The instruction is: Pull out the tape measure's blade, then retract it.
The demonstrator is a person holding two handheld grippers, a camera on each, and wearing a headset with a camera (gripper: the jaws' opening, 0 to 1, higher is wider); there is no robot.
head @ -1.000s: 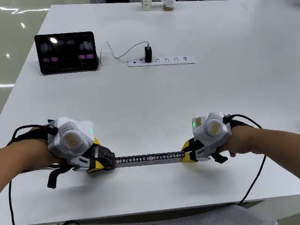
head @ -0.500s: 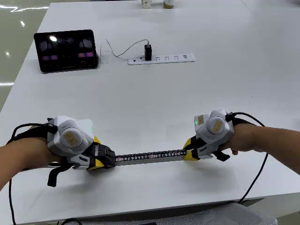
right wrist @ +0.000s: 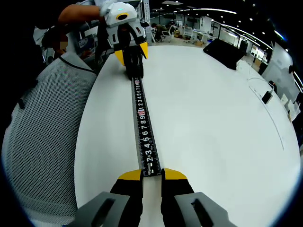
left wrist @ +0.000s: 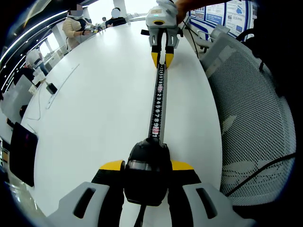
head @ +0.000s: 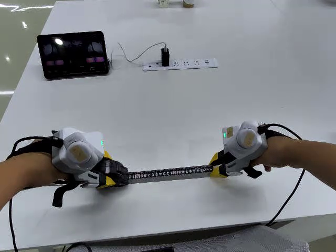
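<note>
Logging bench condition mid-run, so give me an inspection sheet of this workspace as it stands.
Surface: white table, glossy.
Job's things: tape measure at the left; blade pulled out along the table's near edge.
Clutter: tablet, power strip with charger, far side.
Grippers: left gripper shut on the tape measure; right gripper shut on the blade's tip.
Cables: white cord by the power strip; black cable trailing from the right gripper.
Surroundings: mesh chair beside the table; office behind.
</note>
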